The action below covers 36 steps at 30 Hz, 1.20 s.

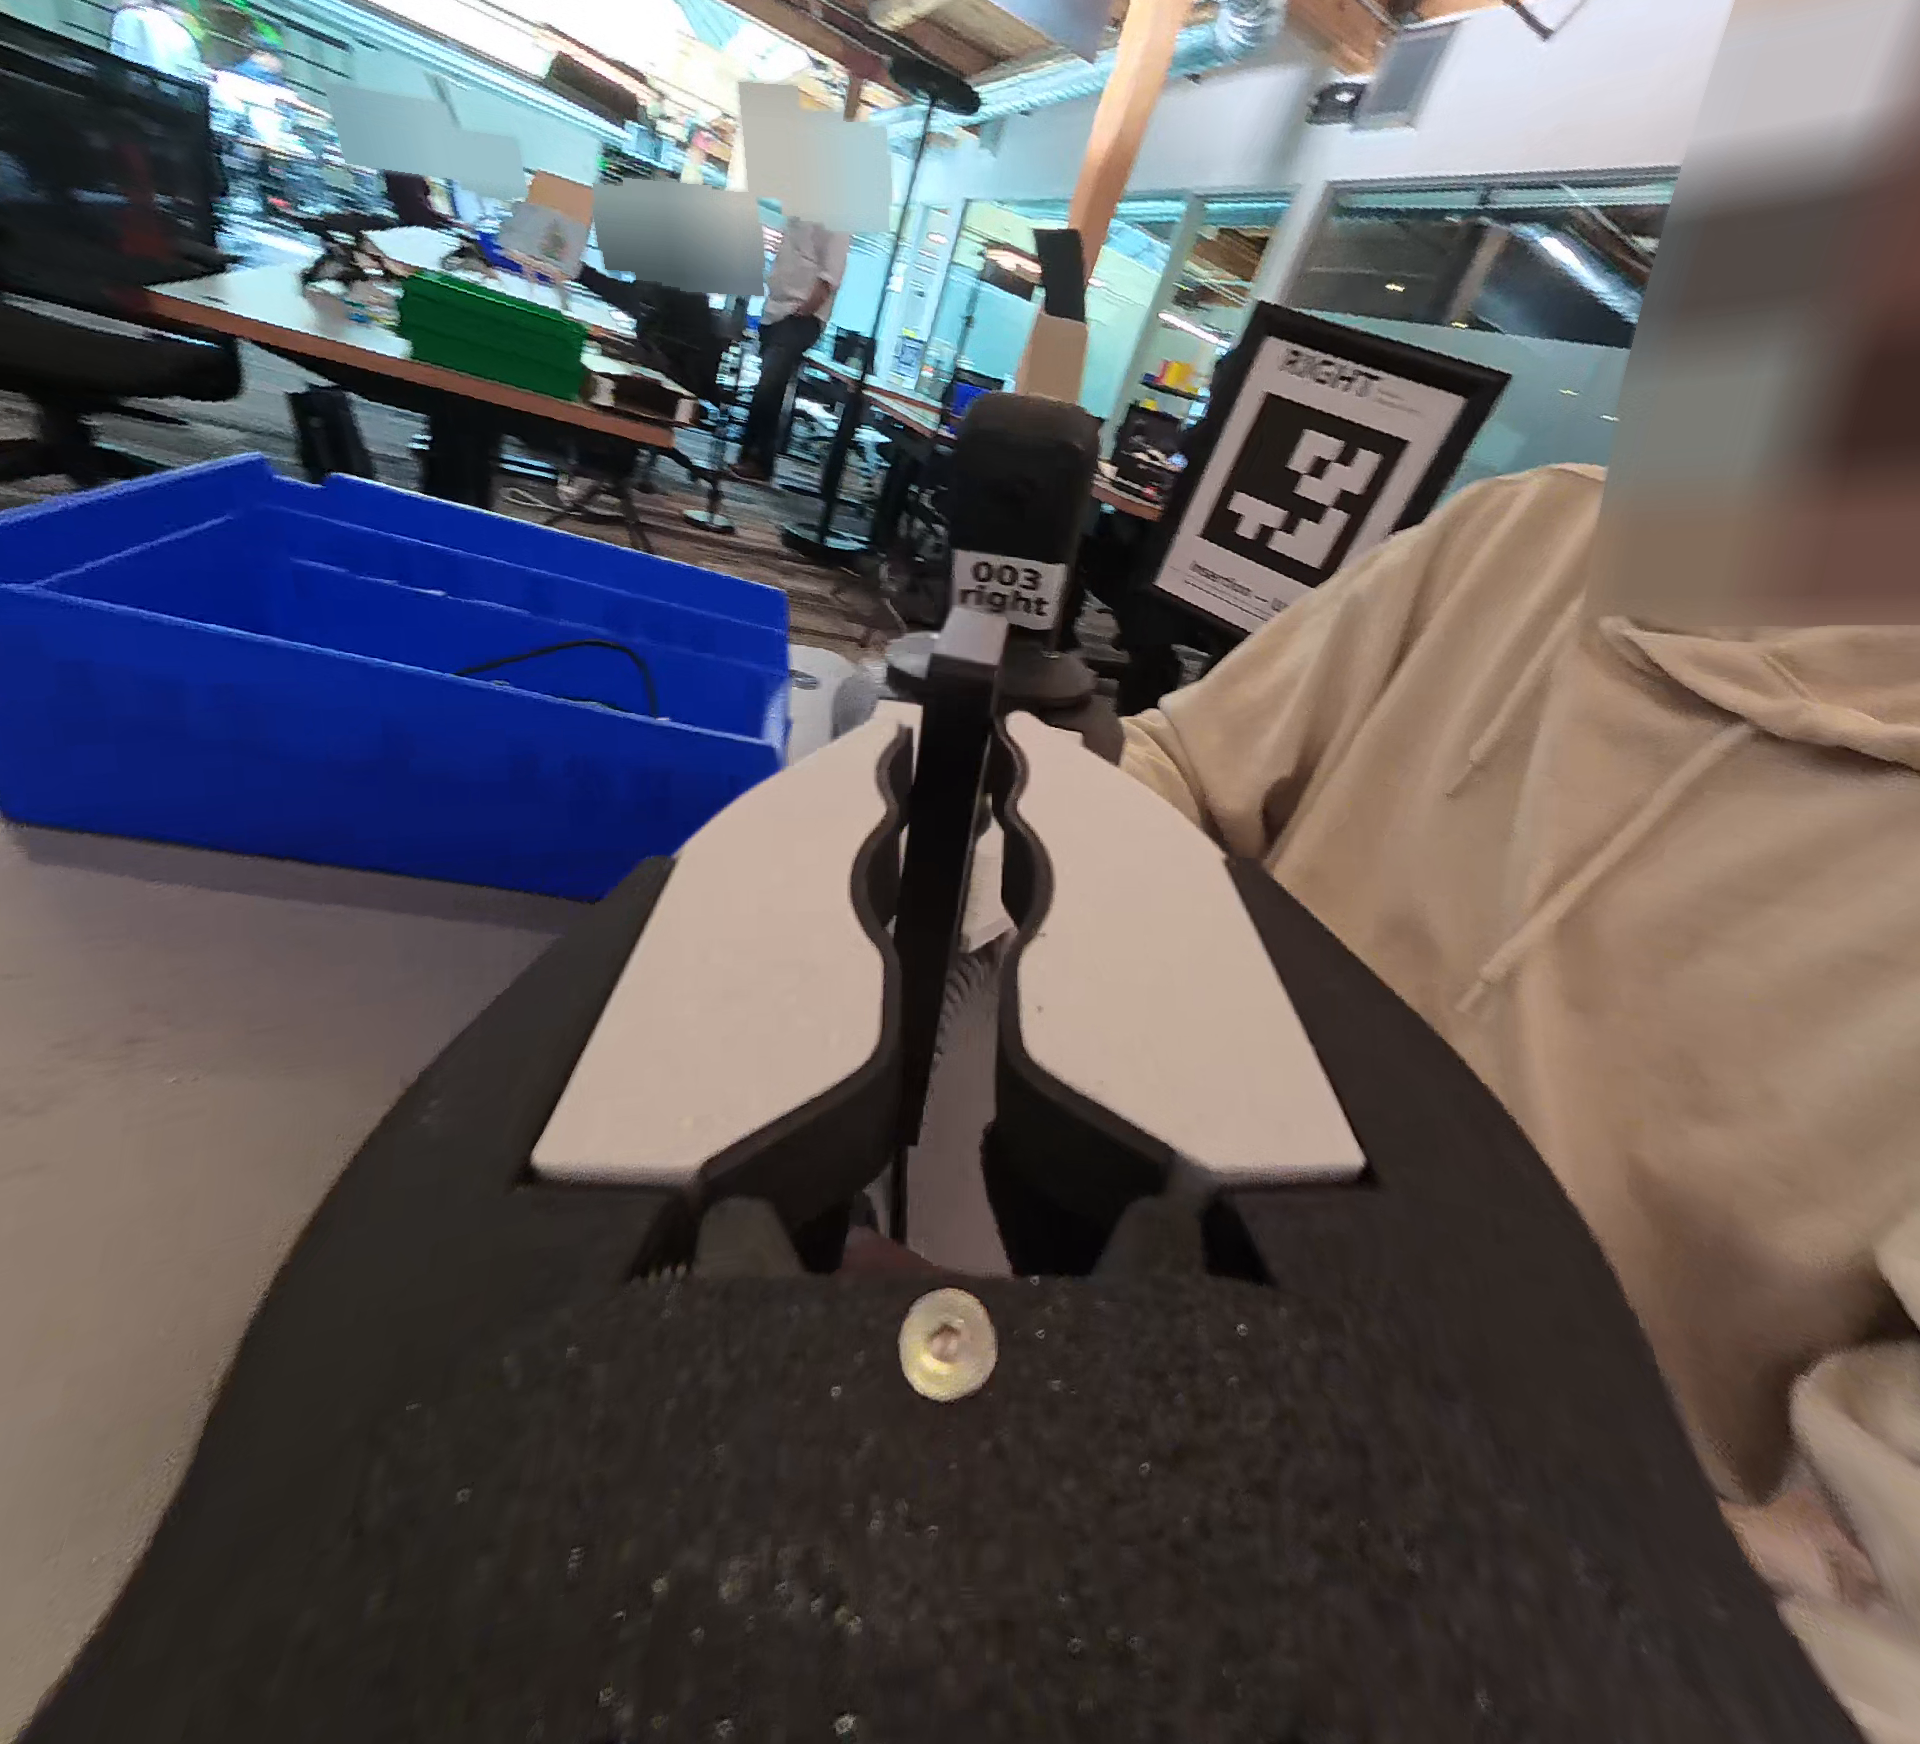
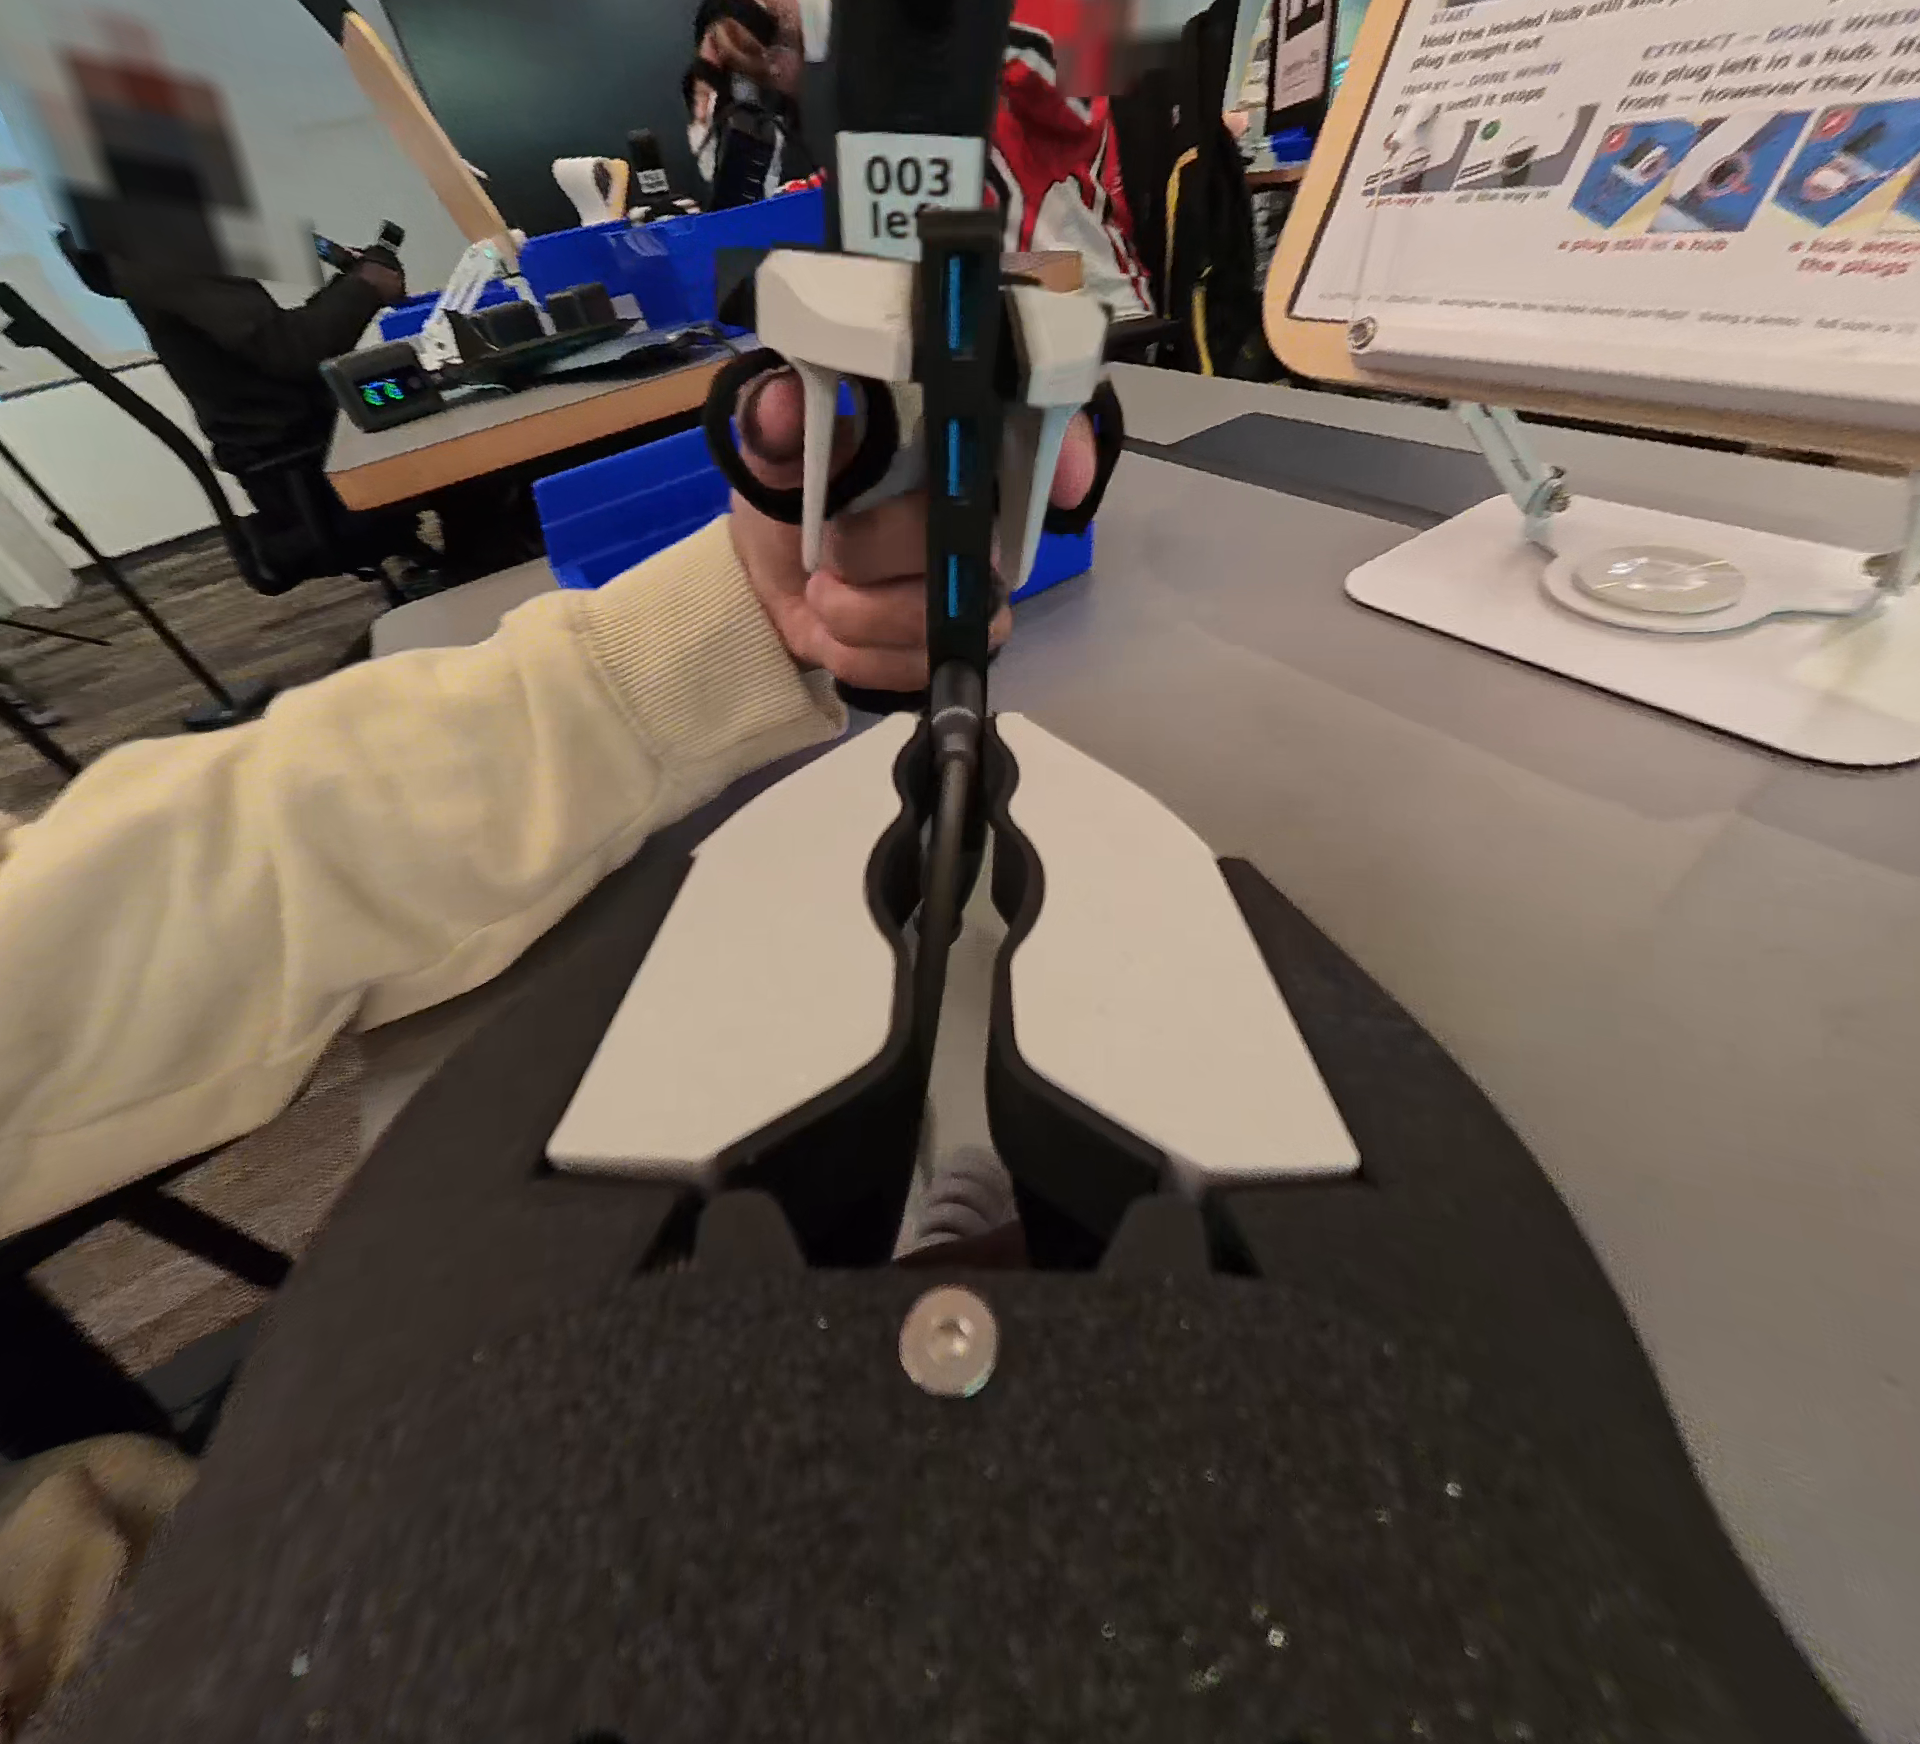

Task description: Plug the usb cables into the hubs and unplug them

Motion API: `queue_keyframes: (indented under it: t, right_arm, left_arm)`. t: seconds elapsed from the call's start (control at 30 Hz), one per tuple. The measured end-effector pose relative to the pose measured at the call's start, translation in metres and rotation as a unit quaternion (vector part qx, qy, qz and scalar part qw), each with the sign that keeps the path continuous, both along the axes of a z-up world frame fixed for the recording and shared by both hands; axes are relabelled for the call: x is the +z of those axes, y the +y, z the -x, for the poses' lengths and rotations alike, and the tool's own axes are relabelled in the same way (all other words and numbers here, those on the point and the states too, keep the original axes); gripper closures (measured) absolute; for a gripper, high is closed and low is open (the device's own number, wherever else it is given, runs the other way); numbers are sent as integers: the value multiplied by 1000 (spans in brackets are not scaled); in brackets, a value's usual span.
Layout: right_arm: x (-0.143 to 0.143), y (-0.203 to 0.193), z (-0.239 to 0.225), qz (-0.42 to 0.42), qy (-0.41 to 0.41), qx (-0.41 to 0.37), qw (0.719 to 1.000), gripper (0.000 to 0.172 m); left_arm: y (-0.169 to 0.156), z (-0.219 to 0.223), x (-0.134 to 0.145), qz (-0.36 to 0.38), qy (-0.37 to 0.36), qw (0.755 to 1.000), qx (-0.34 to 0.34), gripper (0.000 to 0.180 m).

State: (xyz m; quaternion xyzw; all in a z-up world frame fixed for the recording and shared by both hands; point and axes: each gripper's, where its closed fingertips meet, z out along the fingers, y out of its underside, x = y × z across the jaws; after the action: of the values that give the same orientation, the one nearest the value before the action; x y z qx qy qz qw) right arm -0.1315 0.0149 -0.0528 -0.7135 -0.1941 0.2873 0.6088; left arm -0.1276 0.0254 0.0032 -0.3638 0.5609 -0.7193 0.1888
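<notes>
The slim black hub with blue ports (image 2: pixel 958 447) is held upright between both tools: the left gripper (image 1: pixel 951 738) has closed on its body, the right gripper (image 2: pixel 954 738) pinches its black cable (image 2: pixel 940 863). No plug is seated in the visible ports — plugging probably hasn't begun; a blue plastic bin (image 1: pixel 364 655) sits far left.

Surface finishes noted
Hub (image 2: pixel 961 447) matt black plastic; bin (image 1: pixel 312 707) glossy blue plastic; counter (image 2: pixel 1455 863) smooth matt grey; sleeve (image 2: pixel 364 811) ribbed cream cloth.
</notes>
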Motion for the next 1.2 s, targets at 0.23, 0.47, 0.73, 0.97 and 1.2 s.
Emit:
queue_keyframes:
  t: [0.23,0.47,0.73,0.97,1.2]
  right_arm:
    - [-1,-2,3,8,10,16,1000,163]
    - [-8,-3,2,28,23,35,999,163]
    - [-10,-7,-7,44,60,65,995,164]
    - [1,-13,-7,47,115,105,987,163]
    - [0,-15,-4,49,135,111,983,163]
  left_arm:
    - [1,5,-3,-16,-41,998,-55,170]
    - [3,9,-17,-65,-9,997,-52,170]
    - [0,-2,-21,-58,45,997,-3,170]
    - [-16,-1,-34,-85,52,994,44,149]
    - [-23,-7,-52,-89,66,992,58,161]
